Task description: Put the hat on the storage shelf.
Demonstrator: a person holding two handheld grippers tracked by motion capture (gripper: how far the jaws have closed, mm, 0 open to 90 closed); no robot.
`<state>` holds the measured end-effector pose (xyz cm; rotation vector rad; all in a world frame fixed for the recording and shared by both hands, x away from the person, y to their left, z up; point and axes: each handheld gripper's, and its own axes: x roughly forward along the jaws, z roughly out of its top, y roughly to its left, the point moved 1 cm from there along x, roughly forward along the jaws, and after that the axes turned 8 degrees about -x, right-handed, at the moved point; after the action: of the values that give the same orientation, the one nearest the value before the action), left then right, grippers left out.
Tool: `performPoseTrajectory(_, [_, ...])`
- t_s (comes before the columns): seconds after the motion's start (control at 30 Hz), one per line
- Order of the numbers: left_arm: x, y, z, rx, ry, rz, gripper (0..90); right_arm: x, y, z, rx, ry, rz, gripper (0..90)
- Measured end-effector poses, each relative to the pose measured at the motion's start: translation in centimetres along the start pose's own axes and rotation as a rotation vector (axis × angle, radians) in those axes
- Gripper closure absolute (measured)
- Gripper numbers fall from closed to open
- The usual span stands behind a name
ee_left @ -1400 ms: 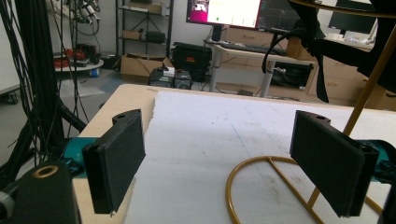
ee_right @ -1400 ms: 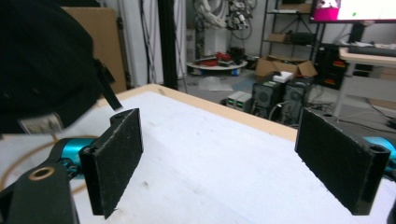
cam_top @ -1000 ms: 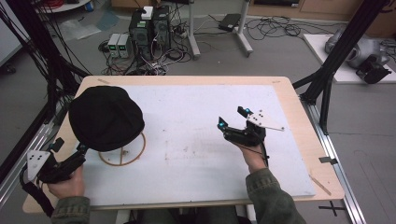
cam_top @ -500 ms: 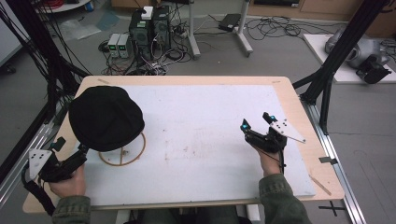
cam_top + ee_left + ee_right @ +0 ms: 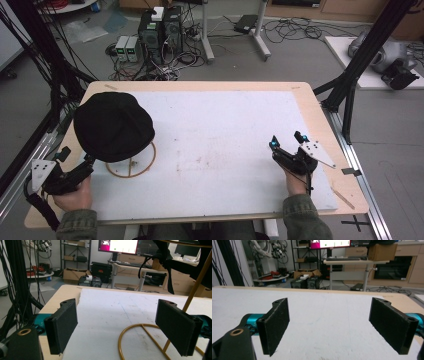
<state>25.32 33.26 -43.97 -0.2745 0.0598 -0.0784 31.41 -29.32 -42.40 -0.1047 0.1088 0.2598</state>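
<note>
while black hat (image 5: 114, 126) sits on gold stand (image 5: 131, 167), both grippers' fingers released, nothing held.

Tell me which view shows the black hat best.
High view: the whole black hat sits atop the gold wire stand near the left gripper. Left gripper view catches just its underside and a hanging strap at upper right, above the stand's ring.

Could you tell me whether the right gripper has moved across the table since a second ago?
Yes. In the high view the right gripper has moved away from the black hat, toward the table's right edge and nearer the person.
</note>
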Motion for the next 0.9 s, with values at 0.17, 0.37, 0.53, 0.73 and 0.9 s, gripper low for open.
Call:
performPoseTrajectory(0.17, [0.03, -0.01, -0.01, -0.002, 0.0, -0.002, 18.0, -0.31, -0.43, -0.29, 0.015, -0.001, -0.009, 16.0])
performPoseTrajectory(0.37, [0.01, -0.08, -0.02, 0.0, 0.003, -0.006, 18.0, -0.35, -0.25, -0.42, 0.014, -0.004, -0.003, 15.9])
performPoseTrajectory(0.53, [0.02, -0.06, -0.04, 0.0, 0.003, -0.006, 18.0, -0.44, -0.23, -0.4, 0.025, -0.009, -0.001, 15.9])
performPoseTrajectory(0.73, [0.03, -0.05, -0.06, -0.002, 0.005, -0.007, 18.0, -0.55, -0.43, -0.42, 0.037, -0.017, -0.01, 15.9])
performPoseTrajectory(0.9, [-0.03, -0.01, -0.03, -0.007, 0.001, -0.007, 18.0, -0.58, -0.82, -0.6, 0.041, -0.022, -0.02, 15.9])
